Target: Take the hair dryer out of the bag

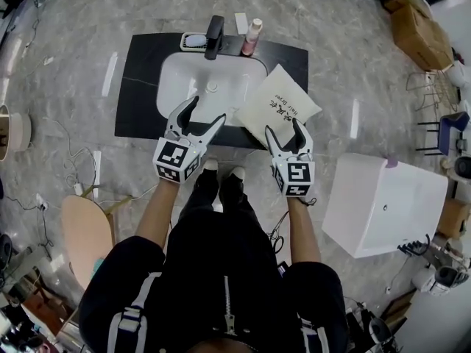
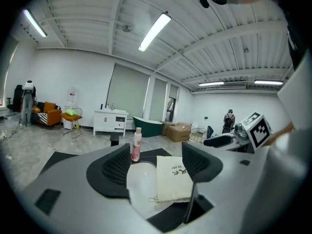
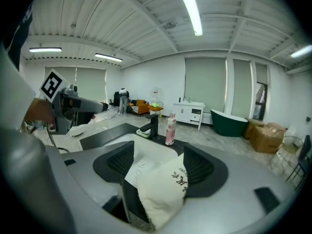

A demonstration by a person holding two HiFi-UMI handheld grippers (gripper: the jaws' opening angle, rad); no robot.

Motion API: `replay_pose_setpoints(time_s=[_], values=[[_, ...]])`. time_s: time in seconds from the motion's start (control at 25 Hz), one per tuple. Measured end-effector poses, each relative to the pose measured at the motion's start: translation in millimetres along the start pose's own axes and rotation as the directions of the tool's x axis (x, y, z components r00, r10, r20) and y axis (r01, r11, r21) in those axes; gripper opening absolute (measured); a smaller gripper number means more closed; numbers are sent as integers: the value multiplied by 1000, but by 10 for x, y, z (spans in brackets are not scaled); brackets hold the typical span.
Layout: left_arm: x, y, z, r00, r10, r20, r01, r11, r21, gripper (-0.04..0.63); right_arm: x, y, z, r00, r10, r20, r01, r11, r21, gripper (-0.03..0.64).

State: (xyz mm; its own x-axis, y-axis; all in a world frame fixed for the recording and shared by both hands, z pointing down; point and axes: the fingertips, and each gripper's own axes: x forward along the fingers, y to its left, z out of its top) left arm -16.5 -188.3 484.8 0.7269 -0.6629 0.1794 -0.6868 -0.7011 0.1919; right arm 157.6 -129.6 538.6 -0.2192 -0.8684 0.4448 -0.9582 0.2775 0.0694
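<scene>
Head view: left gripper (image 1: 209,109) and right gripper (image 1: 283,126) fingers apart, empty, bag (image 1: 283,95) at counter (image 1: 136,87) edge

Premises: open showroom-type hall. Evidence: freestanding sink counter (image 1: 136,87) at 12 o'clock; cardboard boxes (image 1: 419,31) at 2 o'clock; green bathtub (image 2: 148,126); white vanity (image 2: 111,121); ceiling strip lights (image 2: 153,31).

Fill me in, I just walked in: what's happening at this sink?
A person stands at a dark counter, a gripper in each hand. A cream bag lies beside the white basin. The left gripper and right gripper both have jaws apart and hold nothing; the right one hovers at the bag's near edge. Nothing is out of the bag yet.
</scene>
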Motion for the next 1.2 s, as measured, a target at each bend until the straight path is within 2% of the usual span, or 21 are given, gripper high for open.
replay_pose_setpoints(time_s=[0.28,0.56,0.72,0.88,1.04,1.2], values=[[-193,178,-62,998,58,-6,-59,998,-16,341,276,109,-504,989,49,-142,-61,995,-80,316],[-398,367,-118,992,126,-10,-126,991,-32,341,514,209,-914,963,83,-257,-122,983,-141,319],[-487,439,-153,988,154,-17,-155,987,-40,341,597,272,-1121,938,83,-336,-166,960,-224,327],[-562,508,-207,984,176,-26,-177,983,-46,341,693,339,-1333,911,96,-400,-216,939,-266,328],[-643,565,-239,980,198,-32,-200,979,-48,341,761,392,-1516,885,92,-456,-266,904,-334,328],[-709,585,-269,975,218,-36,-220,974,-53,341,789,362,-1689,860,73,-506,-286,889,-358,325]])
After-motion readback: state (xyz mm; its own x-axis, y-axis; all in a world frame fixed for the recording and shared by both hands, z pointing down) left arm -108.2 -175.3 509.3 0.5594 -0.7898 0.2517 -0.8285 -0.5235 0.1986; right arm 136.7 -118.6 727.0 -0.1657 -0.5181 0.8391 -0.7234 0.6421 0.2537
